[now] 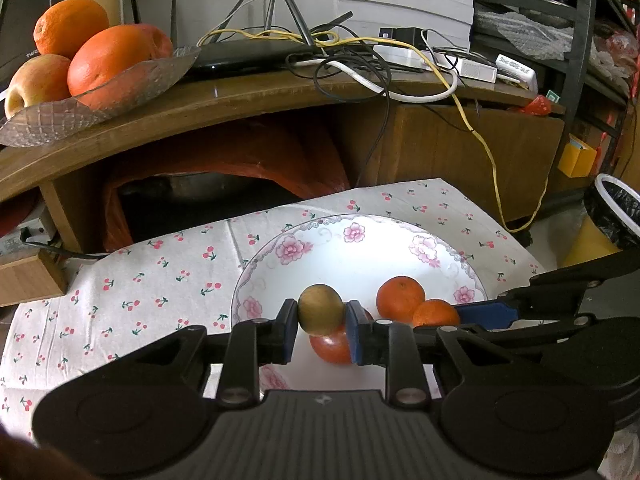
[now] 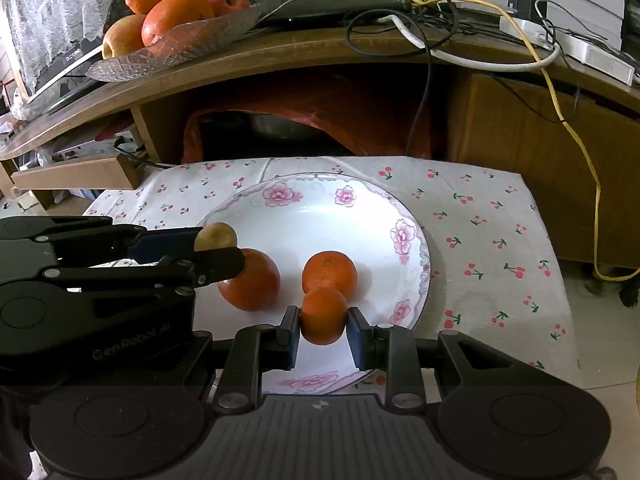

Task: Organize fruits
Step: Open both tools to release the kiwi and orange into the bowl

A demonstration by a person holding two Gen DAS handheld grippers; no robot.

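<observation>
My left gripper [image 1: 321, 322] is shut on a brown kiwi [image 1: 321, 309] and holds it just above a red tomato [image 1: 332, 347] in the white flowered plate [image 1: 304, 248]. My right gripper [image 2: 323, 326] is shut on a small mandarin [image 2: 323, 315] at the plate's near edge. A second mandarin [image 2: 329, 272] sits right behind it. In the right wrist view the left gripper [image 2: 224, 254] comes in from the left with the kiwi [image 2: 215, 236] over the tomato [image 2: 252, 280]. In the left wrist view the right gripper [image 1: 444, 316] reaches in from the right by both mandarins [image 1: 400, 296].
The plate [image 2: 360, 216] rests on a cherry-print cloth [image 2: 480, 216]. Behind it a wooden desk [image 1: 256, 96] carries a glass dish [image 1: 100, 92] of oranges and apples, plus tangled cables [image 1: 360, 56]. A lined bin [image 1: 616, 208] stands at the right.
</observation>
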